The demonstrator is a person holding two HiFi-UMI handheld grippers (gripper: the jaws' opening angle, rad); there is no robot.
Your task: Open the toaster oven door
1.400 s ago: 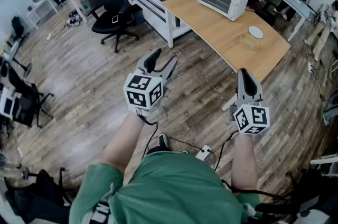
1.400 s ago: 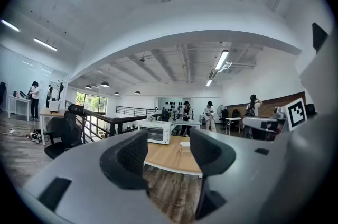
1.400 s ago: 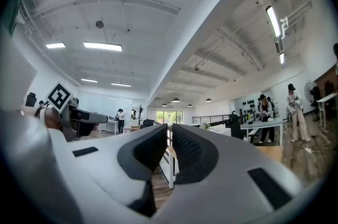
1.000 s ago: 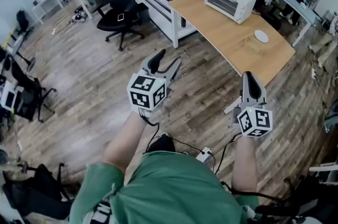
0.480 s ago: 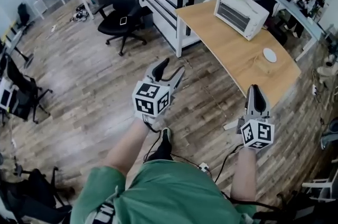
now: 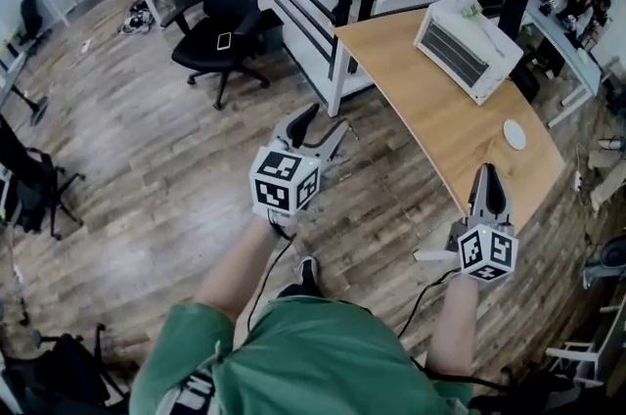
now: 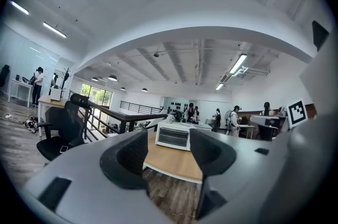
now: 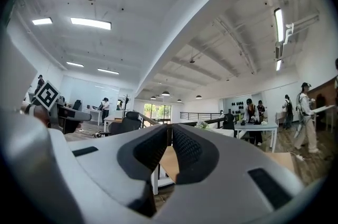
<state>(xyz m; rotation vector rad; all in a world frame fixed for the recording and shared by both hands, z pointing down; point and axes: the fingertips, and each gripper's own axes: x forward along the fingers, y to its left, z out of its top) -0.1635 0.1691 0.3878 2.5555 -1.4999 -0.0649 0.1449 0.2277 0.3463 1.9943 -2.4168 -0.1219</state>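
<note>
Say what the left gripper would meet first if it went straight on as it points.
Probably the toaster oven on the wooden desk, framed between the open jaws of the left gripper; nothing nearer shows, though depth is unclear.

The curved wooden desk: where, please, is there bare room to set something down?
Bare wood lies between the white toaster oven and the curved wooden desk's front edge, up to the small white disc. The oven's end is crowded.

- I'm looking at a white toaster oven [image 6: 467,48].
- The desk [image 6: 430,124] is showing pale wood grain.
- My left gripper [image 6: 325,121] and right gripper [image 6: 487,176] are wearing grey, with black-and-white marker squares.
- The floor [image 6: 147,159] is showing streaky grey-brown planks.
</note>
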